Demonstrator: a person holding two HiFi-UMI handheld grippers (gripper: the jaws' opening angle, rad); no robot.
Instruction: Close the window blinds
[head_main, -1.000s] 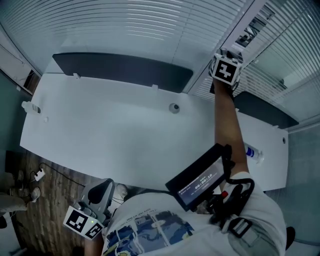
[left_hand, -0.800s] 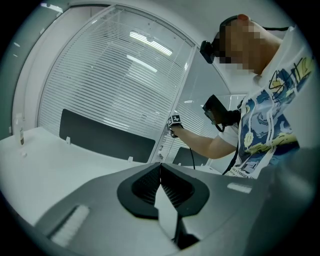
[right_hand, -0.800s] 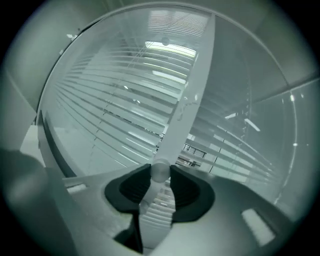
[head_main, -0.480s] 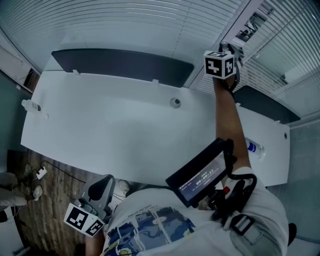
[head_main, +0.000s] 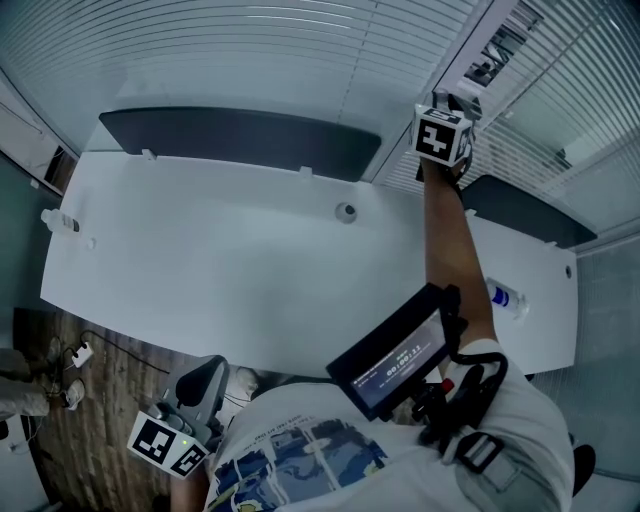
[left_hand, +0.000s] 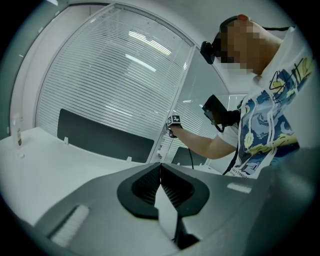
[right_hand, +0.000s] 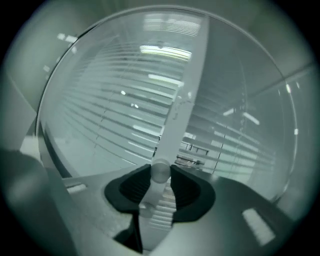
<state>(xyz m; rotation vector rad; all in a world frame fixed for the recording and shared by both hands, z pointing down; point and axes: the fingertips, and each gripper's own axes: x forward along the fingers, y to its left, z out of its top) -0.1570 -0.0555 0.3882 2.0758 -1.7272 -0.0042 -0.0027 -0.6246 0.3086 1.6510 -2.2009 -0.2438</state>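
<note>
White slatted blinds (head_main: 250, 50) cover the window behind the desk, and a second set (head_main: 560, 90) hangs to the right of a white frame post (right_hand: 186, 95). My right gripper (head_main: 460, 102) is raised at that post. In the right gripper view it (right_hand: 161, 176) is shut on the round end of the blind wand (right_hand: 160, 170), with open slats beyond. My left gripper (head_main: 203, 378) hangs low by the person's side, below the desk edge. Its pads (left_hand: 170, 187) meet with nothing between them.
A white desk (head_main: 230, 270) stands between the person and the window, with a dark partition panel (head_main: 240, 140) along its far edge. A bottle (head_main: 507, 300) lies at the right, a small bottle (head_main: 58, 220) at the left, and a cable grommet (head_main: 346, 212) sits mid-desk. Wooden floor with cables (head_main: 70, 355) lies lower left.
The right gripper shifted slightly up and then back at the frame post, its marker cube turning a little. The left gripper has stayed put.
</note>
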